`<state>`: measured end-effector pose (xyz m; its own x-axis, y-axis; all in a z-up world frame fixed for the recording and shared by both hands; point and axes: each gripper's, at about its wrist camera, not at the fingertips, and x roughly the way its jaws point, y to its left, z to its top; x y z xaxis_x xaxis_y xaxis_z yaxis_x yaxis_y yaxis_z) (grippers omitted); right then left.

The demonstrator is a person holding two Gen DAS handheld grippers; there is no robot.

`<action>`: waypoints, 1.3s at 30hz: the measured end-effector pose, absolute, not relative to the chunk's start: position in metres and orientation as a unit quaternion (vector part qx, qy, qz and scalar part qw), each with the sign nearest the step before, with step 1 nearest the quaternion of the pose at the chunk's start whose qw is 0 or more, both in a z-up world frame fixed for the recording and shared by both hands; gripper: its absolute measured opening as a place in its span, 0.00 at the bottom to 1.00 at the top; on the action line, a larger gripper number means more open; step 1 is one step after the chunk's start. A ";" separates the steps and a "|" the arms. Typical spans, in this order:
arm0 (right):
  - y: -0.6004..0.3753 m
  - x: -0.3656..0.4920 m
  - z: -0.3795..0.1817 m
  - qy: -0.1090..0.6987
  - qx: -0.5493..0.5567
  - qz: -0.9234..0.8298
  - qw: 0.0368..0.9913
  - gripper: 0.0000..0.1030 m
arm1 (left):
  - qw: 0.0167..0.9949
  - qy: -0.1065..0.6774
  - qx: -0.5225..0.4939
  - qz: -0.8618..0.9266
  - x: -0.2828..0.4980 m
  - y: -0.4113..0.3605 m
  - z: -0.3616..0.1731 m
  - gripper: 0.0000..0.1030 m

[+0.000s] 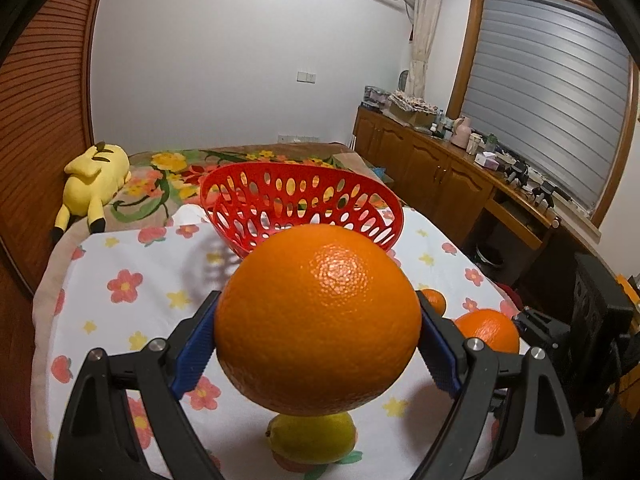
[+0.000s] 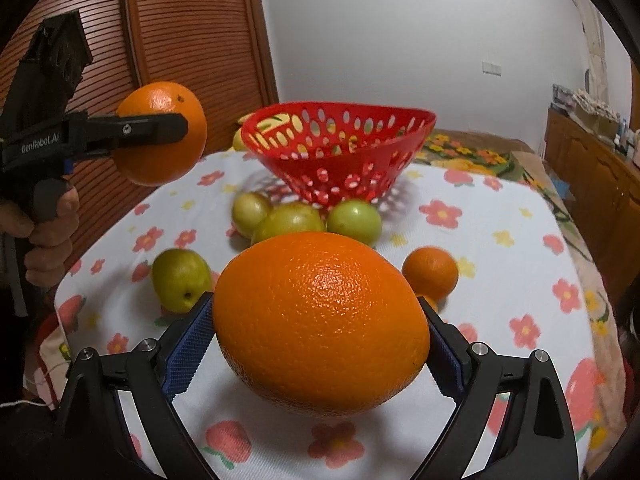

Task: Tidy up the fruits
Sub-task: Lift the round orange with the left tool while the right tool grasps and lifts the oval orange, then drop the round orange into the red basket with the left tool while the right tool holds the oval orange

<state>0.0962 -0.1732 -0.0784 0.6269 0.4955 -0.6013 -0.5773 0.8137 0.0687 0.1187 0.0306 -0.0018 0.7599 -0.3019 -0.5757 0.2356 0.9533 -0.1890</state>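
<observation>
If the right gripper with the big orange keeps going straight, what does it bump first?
Probably the green fruits just ahead on the cloth, then the red basket behind them. Depth is hard to judge here.

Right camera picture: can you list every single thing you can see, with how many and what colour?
big oranges: two, orange, one in the right gripper, one lifted in the left gripper
small oranges: one clear, orange, on the cloth at right; a second peeks out just below it
green fruits: four, yellow-green, three bunched in front of the basket, one apart at left
basket: one, red with holes, at the far end of the cloth, no fruit seen inside
tablecloth: one, white with flowers
wooden slatted door: brown, behind left
left gripper: black, held by a hand
right gripper: black with blue pads
</observation>
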 end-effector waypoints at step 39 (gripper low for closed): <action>-0.173 0.188 0.011 0.256 -0.098 0.323 0.906 0.93 | 0.926 0.352 0.002 -0.136 0.217 0.008 0.004 0.86</action>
<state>0.1877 -0.1735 0.0110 0.6610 0.5344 -0.5268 -0.6346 0.7727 -0.0125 0.2174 0.0085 0.0037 0.7146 -0.2497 -0.6534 0.2531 0.9631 -0.0912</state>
